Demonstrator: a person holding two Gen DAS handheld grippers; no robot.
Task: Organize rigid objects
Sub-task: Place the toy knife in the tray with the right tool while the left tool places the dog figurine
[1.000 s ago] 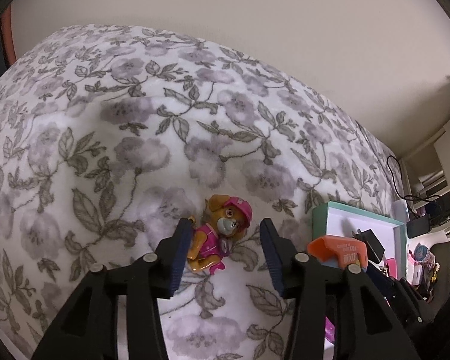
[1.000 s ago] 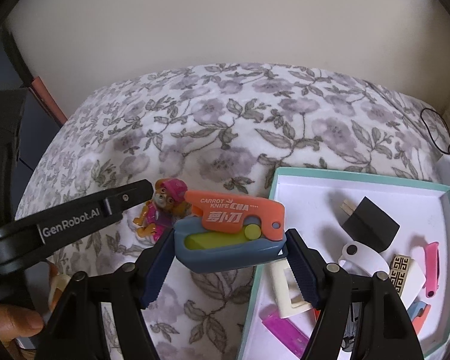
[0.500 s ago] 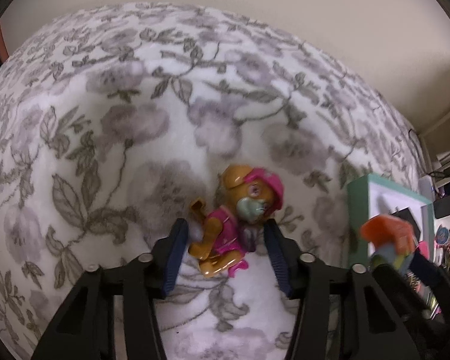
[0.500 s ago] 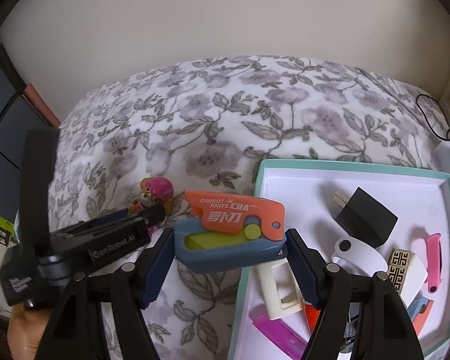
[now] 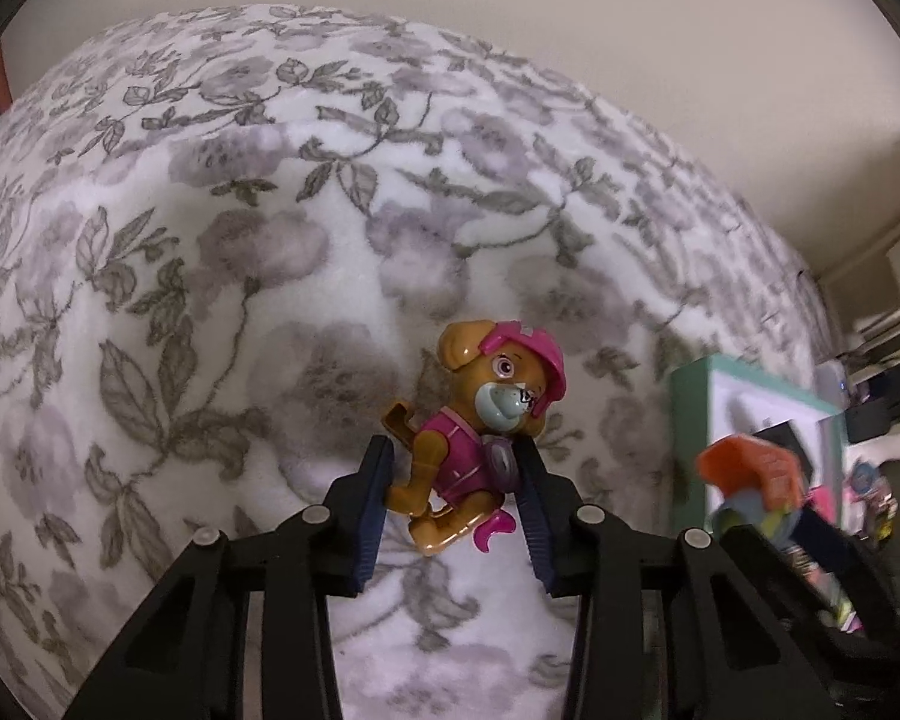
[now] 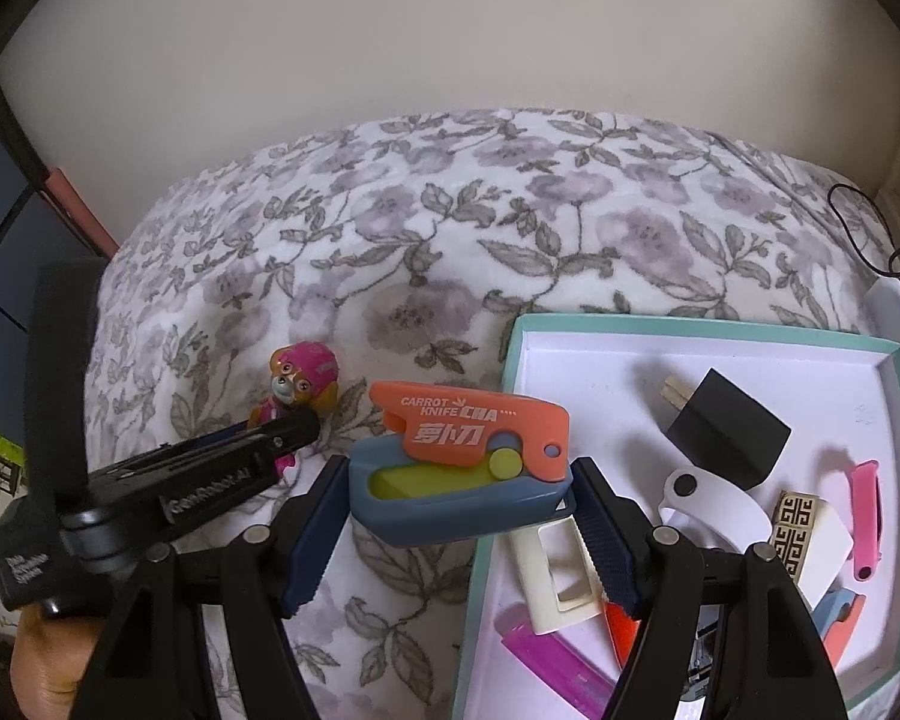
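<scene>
My left claw (image 5: 456, 474) is closing on the pup (image 5: 480, 438), dead between its jaws, body crosswise; right claw (image 6: 456, 516) grips the knife (image 6: 462, 468).

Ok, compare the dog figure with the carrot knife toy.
The dog figure lies on the floral blanket; the carrot knife toy is held up. The figure is tan and pink; the knife orange on blue. The left tool is closing around the figure; the right tool grips the knife.
</scene>
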